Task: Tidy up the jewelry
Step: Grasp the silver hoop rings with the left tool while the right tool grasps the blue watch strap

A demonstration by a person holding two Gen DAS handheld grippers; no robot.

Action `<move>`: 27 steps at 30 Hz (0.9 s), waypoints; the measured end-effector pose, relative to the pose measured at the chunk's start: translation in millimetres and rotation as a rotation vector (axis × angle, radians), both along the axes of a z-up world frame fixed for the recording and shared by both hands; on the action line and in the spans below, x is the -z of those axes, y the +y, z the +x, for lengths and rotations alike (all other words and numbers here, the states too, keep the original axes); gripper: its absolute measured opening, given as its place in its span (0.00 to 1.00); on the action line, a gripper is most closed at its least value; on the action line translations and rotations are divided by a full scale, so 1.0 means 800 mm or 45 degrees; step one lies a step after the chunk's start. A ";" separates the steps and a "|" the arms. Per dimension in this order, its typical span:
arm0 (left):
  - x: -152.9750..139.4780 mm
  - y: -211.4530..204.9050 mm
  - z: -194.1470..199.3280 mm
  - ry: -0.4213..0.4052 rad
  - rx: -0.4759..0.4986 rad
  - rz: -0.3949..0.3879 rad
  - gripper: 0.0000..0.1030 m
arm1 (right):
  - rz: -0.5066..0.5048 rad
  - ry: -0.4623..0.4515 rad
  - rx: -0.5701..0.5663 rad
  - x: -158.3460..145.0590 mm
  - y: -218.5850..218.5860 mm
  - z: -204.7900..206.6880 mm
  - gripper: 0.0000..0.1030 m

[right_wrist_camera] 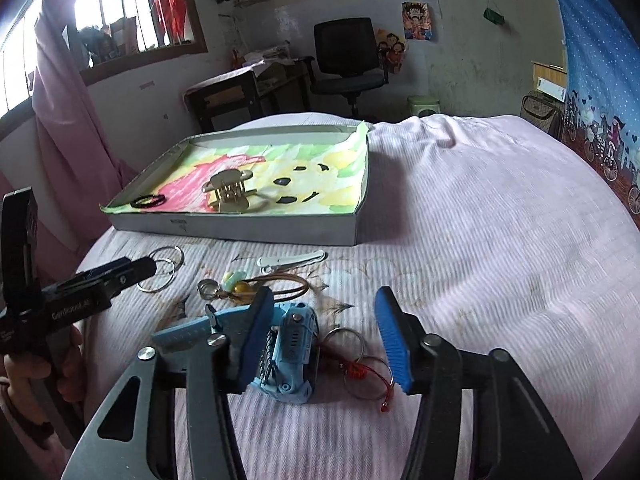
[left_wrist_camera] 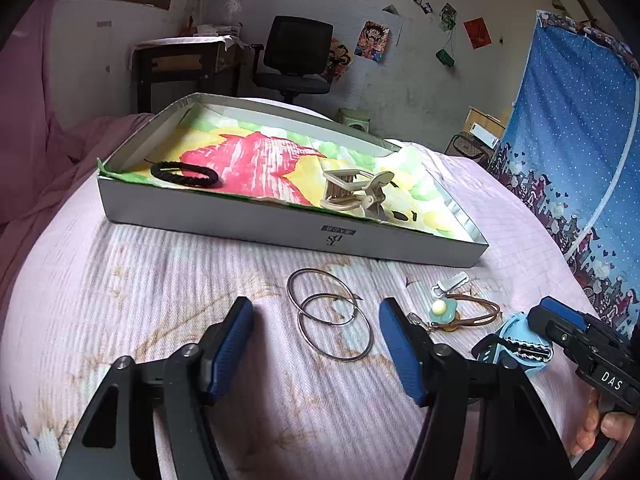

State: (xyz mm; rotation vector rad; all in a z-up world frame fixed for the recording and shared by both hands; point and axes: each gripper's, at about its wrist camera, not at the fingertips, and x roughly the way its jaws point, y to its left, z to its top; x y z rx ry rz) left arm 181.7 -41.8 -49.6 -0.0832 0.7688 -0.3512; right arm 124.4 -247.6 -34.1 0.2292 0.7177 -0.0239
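Observation:
Two thin metal hoops lie overlapping on the pink bedspread. My left gripper is open, with one blue pad on each side of them and touching neither. A light blue hair claw lies between the fingers of my right gripper. Its left pad is against the claw and its right pad stands well clear, so it is open. The shallow grey box lined with coloured paper holds a black hair tie and a beige hair claw.
A white clip and a brown cord with a green and yellow charm lie between the hoops and the blue claw. Metal rings on red string lie beside the claw. The bed's right half is bare bedspread.

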 end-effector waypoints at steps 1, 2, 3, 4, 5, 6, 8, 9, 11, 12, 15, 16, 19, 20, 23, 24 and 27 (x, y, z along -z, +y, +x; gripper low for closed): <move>0.001 0.000 0.000 0.000 0.002 -0.002 0.57 | -0.001 0.001 -0.004 0.001 0.002 0.001 0.45; 0.003 -0.001 0.000 0.002 0.006 -0.003 0.54 | -0.006 0.005 -0.008 0.003 0.004 0.002 0.45; 0.004 -0.001 0.001 0.004 0.007 -0.001 0.51 | -0.008 0.007 -0.010 0.003 0.004 0.003 0.43; 0.006 -0.002 0.001 0.009 0.007 0.004 0.49 | -0.012 0.015 -0.014 0.006 0.006 0.005 0.40; 0.008 -0.003 0.003 0.017 0.006 0.009 0.45 | -0.012 0.020 -0.016 0.007 0.006 0.004 0.38; 0.010 -0.002 0.003 0.022 0.005 0.010 0.41 | -0.012 0.029 -0.020 0.009 0.007 0.006 0.37; 0.013 -0.001 0.004 0.028 0.009 0.000 0.35 | -0.010 0.036 -0.026 0.011 0.009 0.006 0.34; 0.015 0.000 0.004 0.032 0.009 -0.004 0.31 | -0.008 0.040 -0.030 0.012 0.009 0.007 0.34; 0.018 0.001 0.004 0.046 0.016 -0.017 0.24 | -0.010 0.048 -0.037 0.012 0.011 0.007 0.31; 0.019 0.001 0.005 0.054 0.022 -0.022 0.19 | -0.012 0.049 -0.038 0.012 0.011 0.006 0.31; 0.023 -0.001 0.004 0.073 0.060 -0.031 0.07 | 0.004 0.067 -0.047 0.013 0.012 0.004 0.29; 0.024 -0.003 0.002 0.070 0.070 -0.028 0.07 | 0.018 0.076 -0.050 0.014 0.012 0.004 0.28; 0.023 -0.007 -0.004 0.048 0.098 -0.021 0.06 | 0.055 0.082 -0.058 0.016 0.010 0.002 0.22; 0.022 -0.008 -0.006 0.041 0.106 -0.021 0.06 | 0.066 0.083 -0.058 0.016 0.009 0.001 0.22; 0.021 -0.011 -0.014 0.018 0.125 -0.021 0.06 | 0.097 0.074 -0.047 0.017 0.005 -0.005 0.17; 0.020 -0.011 -0.015 0.010 0.125 -0.021 0.06 | 0.124 0.067 -0.043 0.017 0.002 -0.008 0.16; 0.016 -0.009 -0.023 -0.018 0.126 -0.038 0.05 | 0.172 0.040 -0.031 0.017 -0.005 -0.014 0.15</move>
